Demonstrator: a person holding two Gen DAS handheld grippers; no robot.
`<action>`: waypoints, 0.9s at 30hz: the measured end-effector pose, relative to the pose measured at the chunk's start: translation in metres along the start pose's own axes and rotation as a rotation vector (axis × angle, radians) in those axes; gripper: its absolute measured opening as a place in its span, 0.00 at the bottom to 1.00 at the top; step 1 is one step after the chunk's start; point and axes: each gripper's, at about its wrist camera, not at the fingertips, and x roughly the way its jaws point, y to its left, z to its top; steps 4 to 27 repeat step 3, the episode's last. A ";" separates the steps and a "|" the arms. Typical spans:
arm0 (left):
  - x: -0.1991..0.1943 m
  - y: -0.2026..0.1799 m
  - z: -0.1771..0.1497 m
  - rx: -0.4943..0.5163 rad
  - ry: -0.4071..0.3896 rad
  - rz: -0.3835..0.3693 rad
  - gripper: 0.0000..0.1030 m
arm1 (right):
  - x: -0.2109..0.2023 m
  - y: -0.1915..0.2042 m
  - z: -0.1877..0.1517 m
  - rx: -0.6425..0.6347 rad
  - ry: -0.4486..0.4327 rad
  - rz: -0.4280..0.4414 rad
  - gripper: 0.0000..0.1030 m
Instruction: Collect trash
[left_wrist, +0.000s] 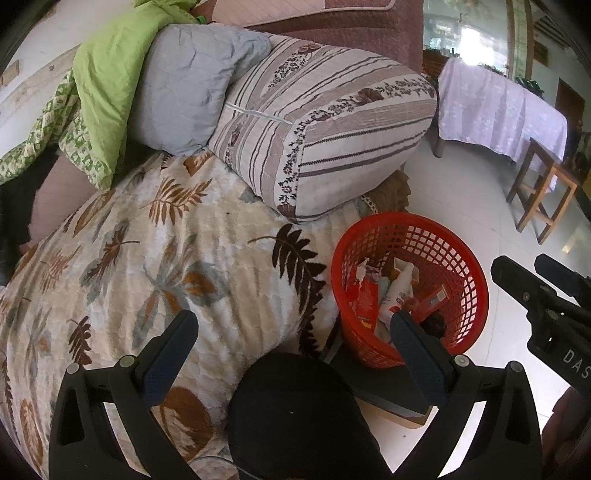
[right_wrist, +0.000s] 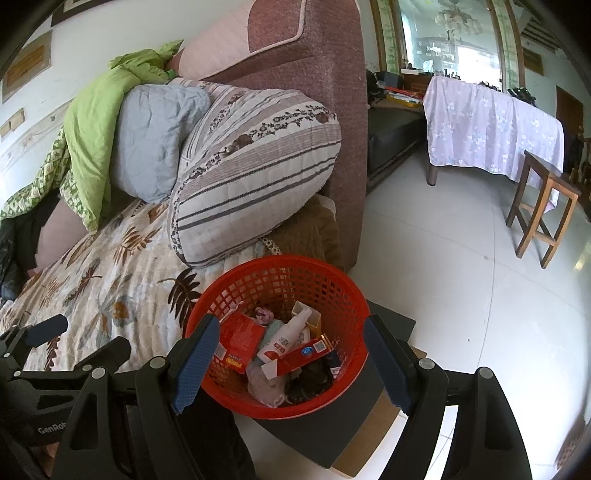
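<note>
A red mesh basket (right_wrist: 343, 295) stands on a dark board on the floor beside the bed. It holds trash: a red carton (right_wrist: 240, 339), a white bottle (right_wrist: 284, 338), a red and blue box (right_wrist: 303, 356) and crumpled wrappers. My right gripper (right_wrist: 290, 360) hovers open over the basket with nothing between its fingers. The same basket (left_wrist: 461, 266) shows at the right in the left wrist view. My left gripper (left_wrist: 295, 332) is open and empty above the leaf-print blanket (left_wrist: 147, 251), its right finger (left_wrist: 413, 343) in front of the basket. The right gripper's body (left_wrist: 543, 302) shows at the right edge.
A striped pillow (left_wrist: 325, 122), a grey cushion (left_wrist: 184, 92) and a green quilt (left_wrist: 107, 85) lie piled on the bed. A dark knee (left_wrist: 295, 413) sits low in the left view. A cloth-draped table (right_wrist: 491, 125) and a wooden stool (right_wrist: 543, 206) stand across the white tiled floor.
</note>
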 end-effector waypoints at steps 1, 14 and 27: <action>0.000 0.000 0.000 0.000 0.002 -0.006 1.00 | 0.000 0.000 0.000 0.000 0.001 0.000 0.80; 0.000 0.001 0.000 -0.003 0.001 -0.009 1.00 | 0.000 0.000 0.001 0.002 0.002 -0.001 0.80; 0.000 0.001 0.000 -0.003 0.001 -0.009 1.00 | 0.000 0.000 0.001 0.002 0.002 -0.001 0.80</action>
